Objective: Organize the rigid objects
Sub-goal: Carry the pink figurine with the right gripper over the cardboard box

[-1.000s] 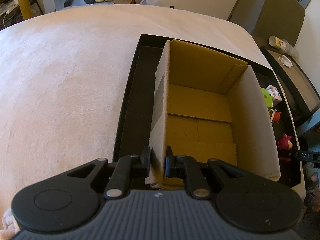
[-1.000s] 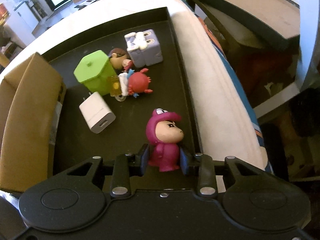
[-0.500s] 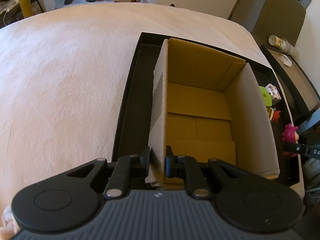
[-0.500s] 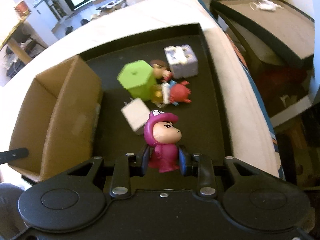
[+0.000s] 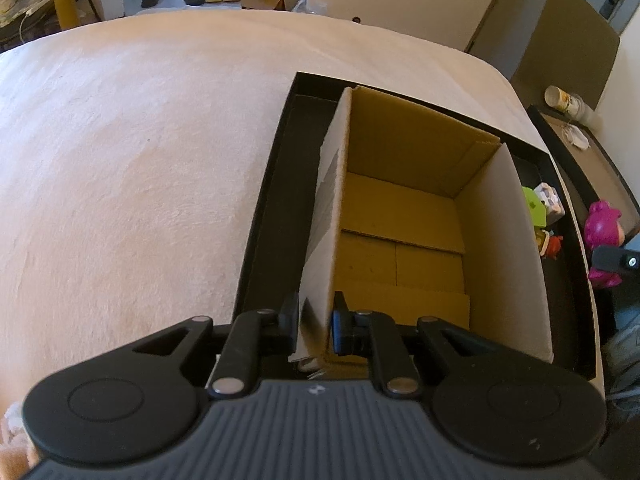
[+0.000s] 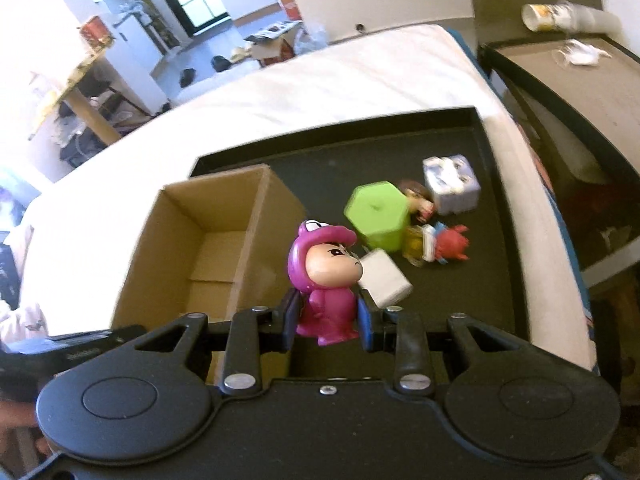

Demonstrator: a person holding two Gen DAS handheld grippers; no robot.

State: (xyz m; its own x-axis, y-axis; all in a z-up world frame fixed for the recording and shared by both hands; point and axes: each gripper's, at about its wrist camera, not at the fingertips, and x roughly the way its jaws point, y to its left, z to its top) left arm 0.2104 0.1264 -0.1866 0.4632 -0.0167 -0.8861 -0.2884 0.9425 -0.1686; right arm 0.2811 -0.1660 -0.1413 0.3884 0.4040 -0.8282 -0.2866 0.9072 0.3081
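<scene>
The right gripper [image 6: 327,322] clasps a pink figurine [image 6: 326,280] by its body, aloft beside the open cardboard box [image 6: 208,248] on a black tray [image 6: 472,280]. The left gripper [image 5: 316,328] pinches the box's near wall. At two o'clock of the figurine lie a green block [image 6: 378,214], white charger [image 6: 384,280] and red toy [image 6: 450,244].

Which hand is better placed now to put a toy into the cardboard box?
Right. The right gripper already holds the pink figurine beside the cardboard box, while the left gripper clamps the box wall.
</scene>
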